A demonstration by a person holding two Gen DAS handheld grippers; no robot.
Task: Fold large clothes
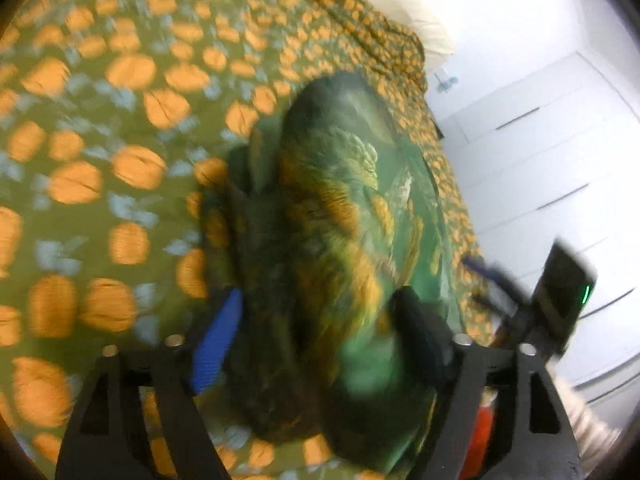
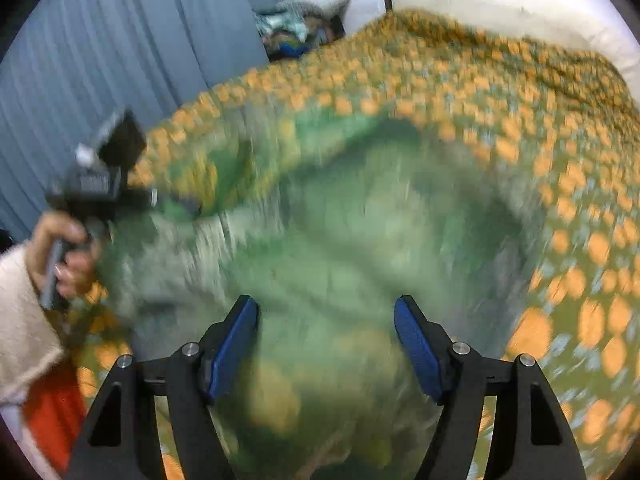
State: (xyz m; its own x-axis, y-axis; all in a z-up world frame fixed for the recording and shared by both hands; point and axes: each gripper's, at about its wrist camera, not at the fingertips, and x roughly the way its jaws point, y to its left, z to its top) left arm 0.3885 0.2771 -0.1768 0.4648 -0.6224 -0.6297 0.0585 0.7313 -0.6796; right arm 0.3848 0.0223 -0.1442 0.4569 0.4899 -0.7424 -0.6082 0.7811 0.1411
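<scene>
Below both spread grippers (image 1: 316, 340) (image 2: 326, 344), green garment (image 1: 340, 220), bedspread (image 1: 100, 120).

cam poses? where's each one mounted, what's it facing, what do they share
Left wrist: on left gripper, angled down at green garment on patterned bedspread; own fingers, right gripper show.
Right wrist: on right gripper, down at garment; own fingers, hand holding left gripper.
Shared: garment, bedspread, each other's gripper.
</scene>
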